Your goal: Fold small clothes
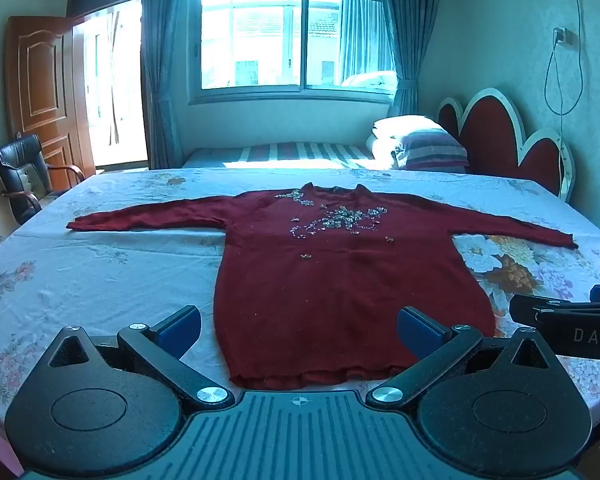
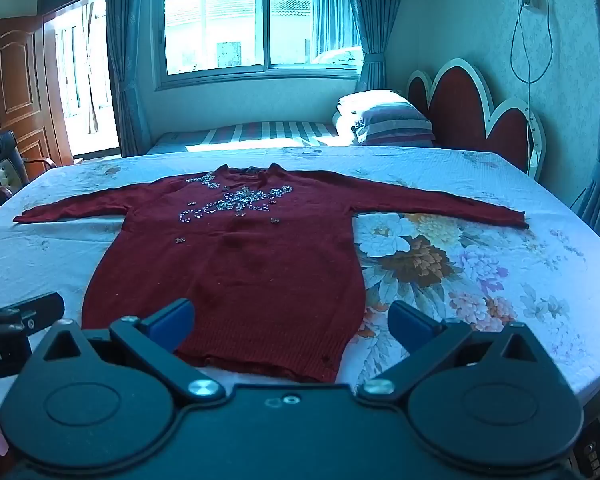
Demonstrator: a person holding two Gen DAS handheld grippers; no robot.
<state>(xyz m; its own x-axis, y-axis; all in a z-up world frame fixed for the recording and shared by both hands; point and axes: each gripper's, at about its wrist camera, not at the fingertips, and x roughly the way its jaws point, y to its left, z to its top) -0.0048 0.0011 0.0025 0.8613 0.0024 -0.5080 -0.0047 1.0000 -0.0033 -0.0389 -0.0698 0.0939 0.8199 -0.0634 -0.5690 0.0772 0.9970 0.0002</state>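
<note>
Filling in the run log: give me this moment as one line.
stage: before first fold | sweater: flat on floral tablecloth, sleeves spread | left gripper: open, near hem | right gripper: open, near hem

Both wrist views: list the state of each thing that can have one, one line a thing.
Red sweater: spread flat, face up, sleeves out to both sides, unfolded.
Left gripper: open, empty, near the hem.
Right gripper: open, empty, near the hem's right corner.
Floral tablecloth: laid flat under the sweater, slightly wrinkled.
Wooden door: open.
Curtains: drawn aside.
</note>
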